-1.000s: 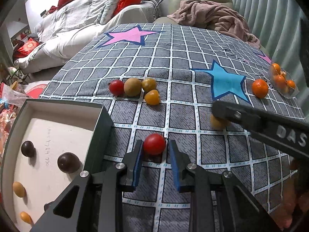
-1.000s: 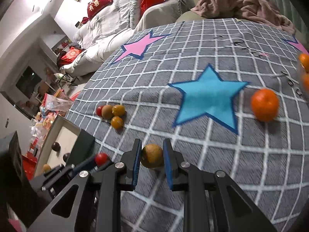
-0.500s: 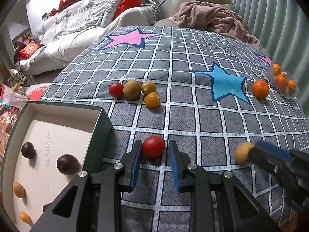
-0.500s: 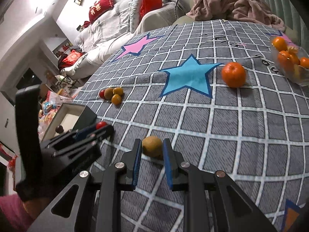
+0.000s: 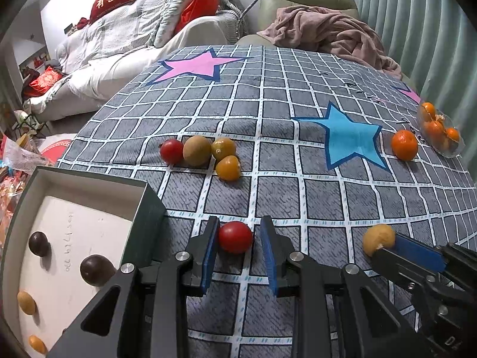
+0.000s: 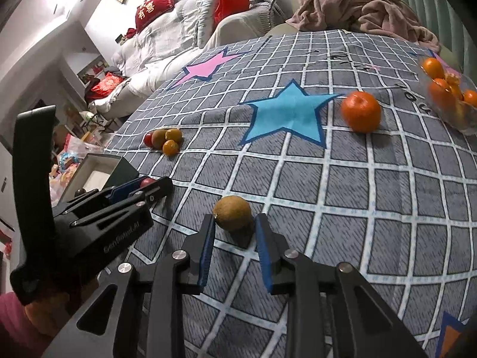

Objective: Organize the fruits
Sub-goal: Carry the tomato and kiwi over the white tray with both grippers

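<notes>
The right gripper (image 6: 234, 223) has drawn the brown fruit (image 6: 232, 213) away from the blue star toward the near edge of the counter (image 5: 268, 104). Its fingers have just been opening. The fruit is between them and sits on the cloth, and I see no pressing.

The box (image 5: 149, 217) is at 8 o'clock in the left view. Its near corner is cut off, so I cannot count the fruits inside.

The brown fruit looks firm, light and a little rough. I think a hold across its widest part is safe.

The left gripper (image 5: 240, 223) is open around the red fruit (image 5: 235, 236), with a gap at the right finger. This fruit looks smooth, thin-skinned and quick to roll, so it probably needs only gentle pressure at its middle.

The clear bowl (image 5: 456, 149) at 2 o'clock is partly cut off.
</notes>
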